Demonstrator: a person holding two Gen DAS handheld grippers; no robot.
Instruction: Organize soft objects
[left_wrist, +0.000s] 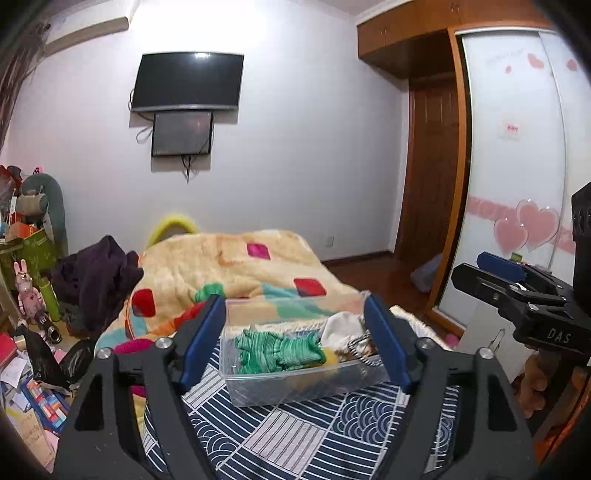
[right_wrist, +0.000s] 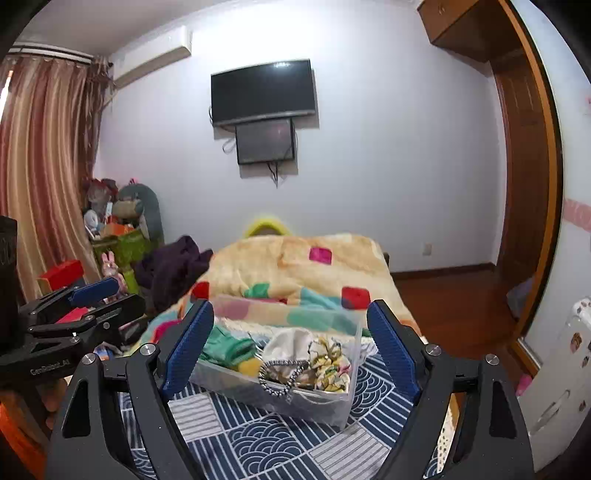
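Clear plastic bin (left_wrist: 295, 387) sits on the blue patterned bedcover (left_wrist: 295, 435), holding green cloth (left_wrist: 280, 350) and scrunchies (right_wrist: 328, 360). Left gripper (left_wrist: 295, 336) and right gripper (right_wrist: 291, 343) both hover spread wide, holding nothing.

Your left tool's finger (left_wrist: 384, 341) hides the right end of the clear box (left_wrist: 295, 387), covering part of the white cloth (left_wrist: 341, 326). The yellow item (right_wrist: 249, 365) beneath the green cloth (right_wrist: 225, 347) is mostly buried. The far blanket (right_wrist: 295, 266) looks blurred.
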